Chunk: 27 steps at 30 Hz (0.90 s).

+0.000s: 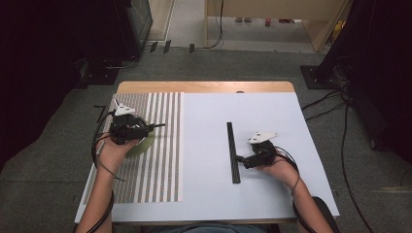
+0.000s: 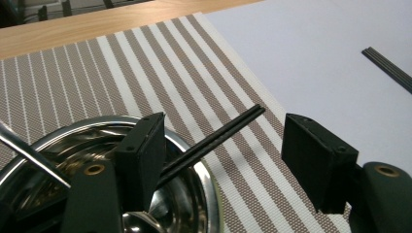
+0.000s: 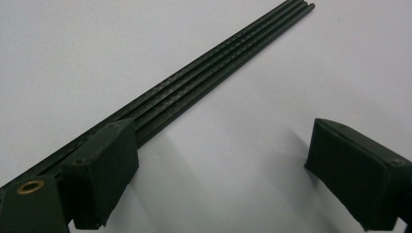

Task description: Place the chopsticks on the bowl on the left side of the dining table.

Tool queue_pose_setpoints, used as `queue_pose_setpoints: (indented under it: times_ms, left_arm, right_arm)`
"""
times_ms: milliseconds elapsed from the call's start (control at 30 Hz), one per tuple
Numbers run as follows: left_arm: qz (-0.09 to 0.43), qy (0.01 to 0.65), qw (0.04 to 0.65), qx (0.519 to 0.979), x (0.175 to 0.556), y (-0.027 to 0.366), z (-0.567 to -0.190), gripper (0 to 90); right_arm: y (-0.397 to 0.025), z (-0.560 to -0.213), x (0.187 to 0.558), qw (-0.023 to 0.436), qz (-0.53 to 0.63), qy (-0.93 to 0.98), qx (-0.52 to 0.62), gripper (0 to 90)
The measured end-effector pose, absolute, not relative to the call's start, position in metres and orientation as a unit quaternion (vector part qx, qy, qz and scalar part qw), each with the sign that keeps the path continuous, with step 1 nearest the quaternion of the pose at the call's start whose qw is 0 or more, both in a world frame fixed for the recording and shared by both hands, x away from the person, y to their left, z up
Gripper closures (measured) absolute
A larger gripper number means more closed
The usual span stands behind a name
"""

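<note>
two gripper jaws spread apart

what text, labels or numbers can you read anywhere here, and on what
None can be read.
Black chopsticks on the table: faint embossed marks along the sticks, too blurred to read.
Striped placemat, steel bowl, left gripper and right gripper: no writing visible.
</note>
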<state>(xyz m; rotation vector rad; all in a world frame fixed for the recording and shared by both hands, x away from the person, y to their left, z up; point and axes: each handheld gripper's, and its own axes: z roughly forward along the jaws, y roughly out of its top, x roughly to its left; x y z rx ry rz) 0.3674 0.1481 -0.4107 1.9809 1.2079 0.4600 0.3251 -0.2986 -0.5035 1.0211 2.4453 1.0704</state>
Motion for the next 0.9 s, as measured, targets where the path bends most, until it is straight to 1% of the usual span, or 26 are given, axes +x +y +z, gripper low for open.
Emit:
queue_pose_setpoints:
  times_ms: [300,900]
  left_arm:
    - [0.177,0.462,0.376,0.783,0.362,0.130,-0.410,29.7]
    - [0.166,0.422,0.395,0.799,0.349,0.090,-0.414,22.5]
  right_arm:
    - [-0.299,-0.504,0.325,0.141,0.371,0.847,0.354,10.9]
    - [-0.299,-0.504,0.325,0.141,0.371,0.847,0.354,10.9]
